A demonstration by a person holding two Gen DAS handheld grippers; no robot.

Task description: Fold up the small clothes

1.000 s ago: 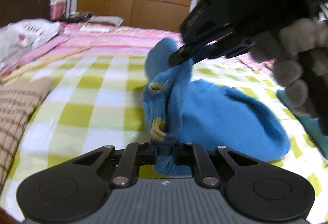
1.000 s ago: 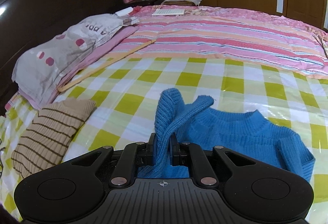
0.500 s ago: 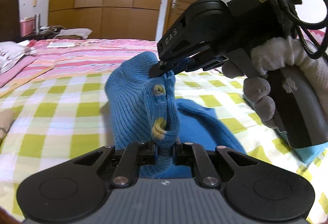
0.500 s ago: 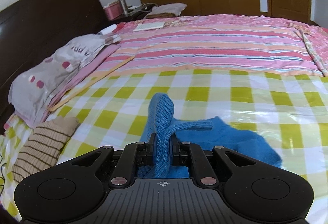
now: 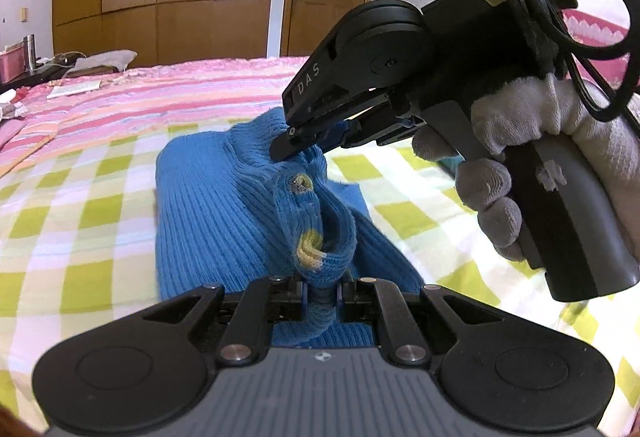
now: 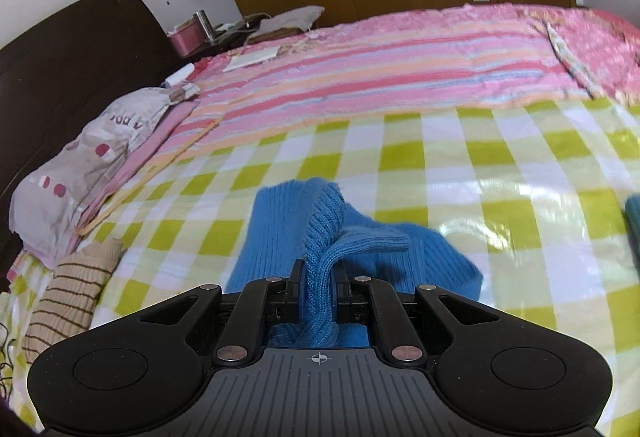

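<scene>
A small blue knit sweater (image 5: 208, 221) with yellow buttons lies folded over itself on the yellow-checked cloth (image 5: 80, 213). My left gripper (image 5: 322, 287) is shut on a bunched edge of it beside a yellow button. My right gripper (image 6: 318, 287) is shut on a ribbed edge of the same blue sweater (image 6: 276, 233). In the left wrist view the right gripper (image 5: 298, 153), held by a gloved hand (image 5: 516, 141), pinches the sweater's far ribbed edge. The lifted edges stand above the flat lower layer.
A beige striped garment (image 6: 72, 285) lies at the left of the bed. A grey spotted pillow (image 6: 88, 161) rests by the dark headboard (image 6: 80, 49). A pink striped blanket (image 6: 400, 65) covers the far half. A teal item (image 6: 634, 221) shows at the right edge.
Both grippers carried the held sweater edges sideways across the bed, folding the sweater over itself; its spread body now lies under the lifted part. Both stayed shut throughout.
</scene>
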